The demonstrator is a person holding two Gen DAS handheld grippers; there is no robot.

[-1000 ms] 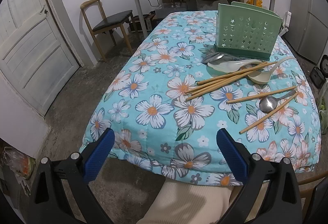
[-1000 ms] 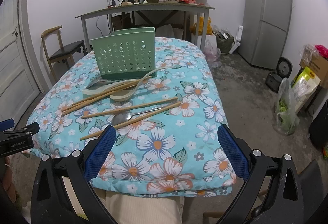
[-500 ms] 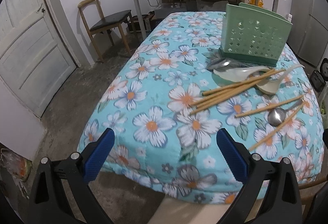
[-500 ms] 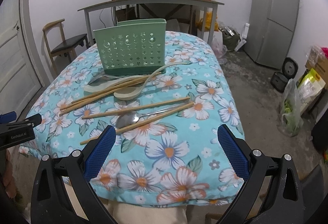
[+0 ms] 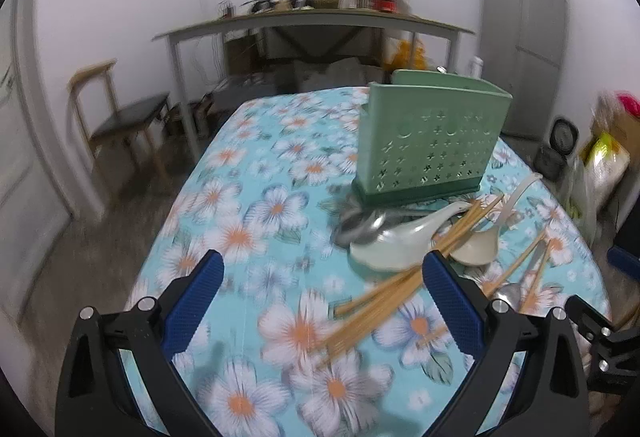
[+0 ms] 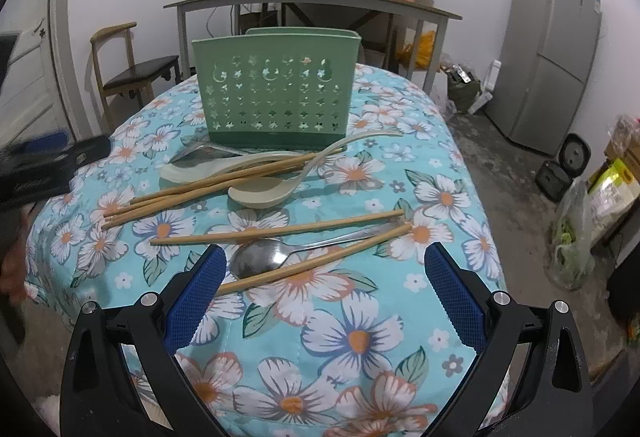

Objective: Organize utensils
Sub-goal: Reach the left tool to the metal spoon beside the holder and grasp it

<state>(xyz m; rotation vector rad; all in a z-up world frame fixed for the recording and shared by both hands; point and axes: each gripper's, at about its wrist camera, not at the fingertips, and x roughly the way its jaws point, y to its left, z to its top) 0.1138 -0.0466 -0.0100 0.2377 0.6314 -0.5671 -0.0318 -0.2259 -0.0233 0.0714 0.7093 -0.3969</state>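
1. The task is sitting at its opening step, by the look of it: nothing is standing in the green holder (image 6: 274, 93) yet, so far as its open top is showing, and every utensil is lying loose on the floral tablecloth (image 6: 360, 337).
2. The right gripper (image 6: 322, 289) is hovering with its jaws spread wide and empty, just short of the metal spoon (image 6: 260, 263) and the two single chopsticks (image 6: 280, 231) crossing beside it.
3. The left gripper (image 5: 320, 297) is likewise gaping wide and carrying nothing, pointing toward the bundle of chopsticks (image 5: 384, 297) and the white spoon (image 5: 400, 241).
4. The next move is probably calling for a descent onto one thin piece, the jaws straddling it across its length before closing, since the pieces are overlapping.
5. The right view is giving a sharp picture of the holder's front and the beige ladle (image 6: 260, 195) leaning across the bundle; the left view is blurring with motion but is showing the holder's side and a second compartment behind.
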